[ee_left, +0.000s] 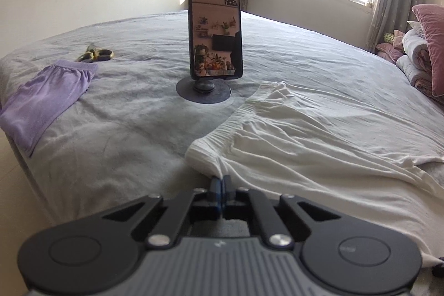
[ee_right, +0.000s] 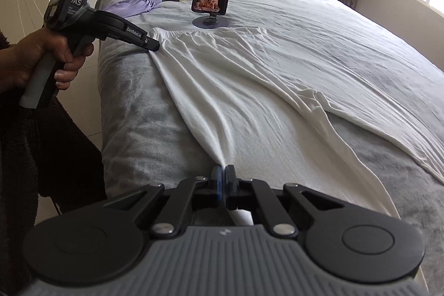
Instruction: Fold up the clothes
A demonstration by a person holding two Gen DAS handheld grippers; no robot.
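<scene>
Both the left gripper (ee_left: 221, 179) and right gripper (ee_right: 222, 171) clamp the unfolded white ribbed cotton garment (ee_right: 236, 79); a folded lilac garment (ee_left: 47, 93) lies aside.

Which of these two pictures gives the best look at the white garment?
The right wrist view: the white garment spreads out almost whole there, pinched along one edge by both grippers. The left wrist view shows mainly its waistband end.

The left gripper (ee_right: 154, 45), held by a hand (ee_right: 41, 60) at the frame's left, and the right gripper (ee_right: 223, 171), low centre, are both pinched closed on white fabric.
</scene>
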